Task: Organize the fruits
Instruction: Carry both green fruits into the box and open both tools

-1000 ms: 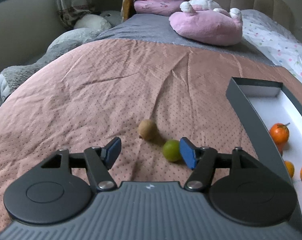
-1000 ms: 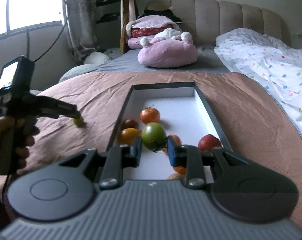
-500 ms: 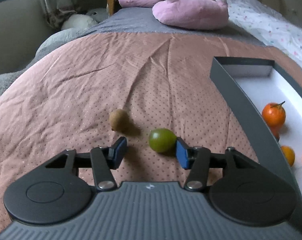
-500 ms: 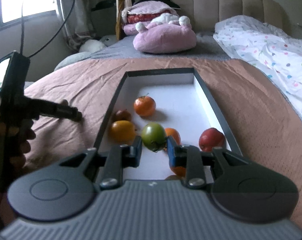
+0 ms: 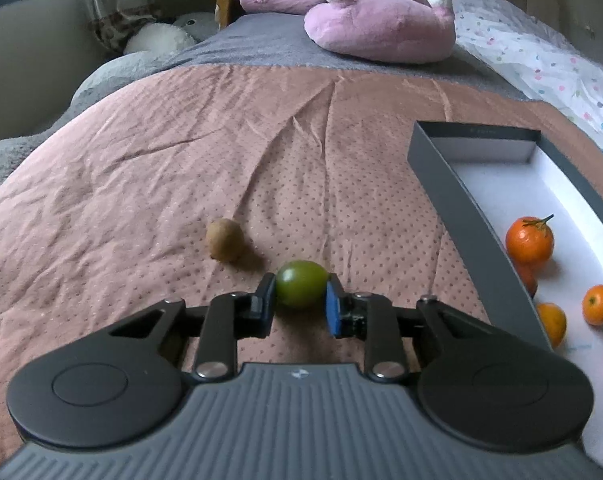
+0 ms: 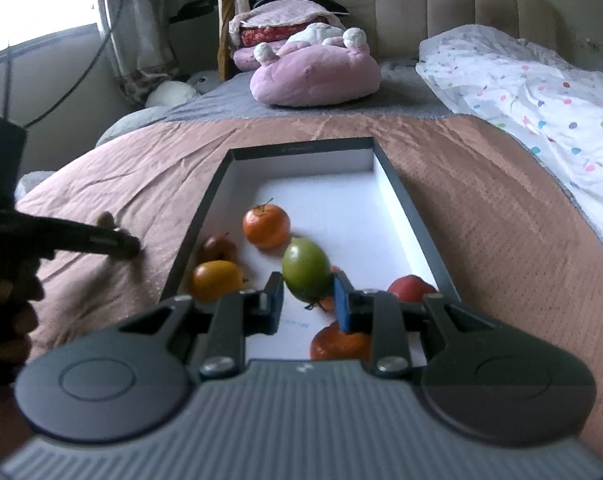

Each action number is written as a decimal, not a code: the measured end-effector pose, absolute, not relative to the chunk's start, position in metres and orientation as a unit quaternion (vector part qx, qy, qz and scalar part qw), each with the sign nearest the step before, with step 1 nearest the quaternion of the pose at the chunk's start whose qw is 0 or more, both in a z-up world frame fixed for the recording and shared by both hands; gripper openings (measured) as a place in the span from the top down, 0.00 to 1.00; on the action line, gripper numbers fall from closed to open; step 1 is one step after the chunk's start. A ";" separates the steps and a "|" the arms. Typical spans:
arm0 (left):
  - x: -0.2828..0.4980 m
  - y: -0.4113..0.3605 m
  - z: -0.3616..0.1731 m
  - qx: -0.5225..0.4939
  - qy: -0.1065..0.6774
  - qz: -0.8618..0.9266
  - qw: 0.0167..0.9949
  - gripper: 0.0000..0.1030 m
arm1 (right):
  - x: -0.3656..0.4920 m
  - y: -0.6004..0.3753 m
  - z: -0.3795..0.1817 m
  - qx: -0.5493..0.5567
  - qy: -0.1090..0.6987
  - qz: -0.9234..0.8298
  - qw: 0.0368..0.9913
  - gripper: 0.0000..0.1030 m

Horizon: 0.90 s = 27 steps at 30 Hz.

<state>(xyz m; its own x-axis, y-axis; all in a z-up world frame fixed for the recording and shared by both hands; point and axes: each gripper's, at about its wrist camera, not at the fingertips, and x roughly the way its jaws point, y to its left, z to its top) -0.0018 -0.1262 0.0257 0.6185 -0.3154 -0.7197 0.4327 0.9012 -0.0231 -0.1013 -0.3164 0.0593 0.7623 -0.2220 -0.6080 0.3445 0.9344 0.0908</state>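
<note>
Left gripper (image 5: 300, 301) fingers pinch one small green fruit (image 5: 301, 289) on the bed (image 5: 181, 160), one brown fruit (image 5: 225, 239) beside. Right gripper (image 6: 308, 299) fingers grip one green tomato (image 6: 306, 269) over the box (image 6: 401, 196).

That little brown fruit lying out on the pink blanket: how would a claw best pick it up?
Grip the brown fruit across its narrower middle, coming down from above with one finger on either side. It is egg-shaped, lies apart from everything else, and the soft blanket probably leaves room for the fingertips.

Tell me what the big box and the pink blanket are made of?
The box looks like stiff cardboard: thin, straight dark walls with a matte white inside. The pink blanket looks like soft woven fabric, faintly shiny, with tiny dots and wrinkles. Only a guess from looks.
</note>
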 end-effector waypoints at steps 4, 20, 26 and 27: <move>-0.011 -0.121 0.042 0.069 0.376 -0.217 0.898 0.71 | -0.102 -0.315 0.060 0.095 0.308 -0.156 0.934 0.71; -0.069 -0.190 0.099 0.084 0.341 -0.313 0.883 0.71 | -0.115 -0.304 0.067 0.068 0.284 -0.155 0.944 0.62; -0.088 -0.218 0.091 0.102 0.349 -0.330 0.871 0.71 | -0.122 -0.302 0.072 0.062 0.278 -0.153 0.946 0.55; -0.089 -0.222 0.089 0.104 0.350 -0.331 0.870 0.71 | -0.123 -0.301 0.073 0.062 0.281 -0.155 0.945 0.55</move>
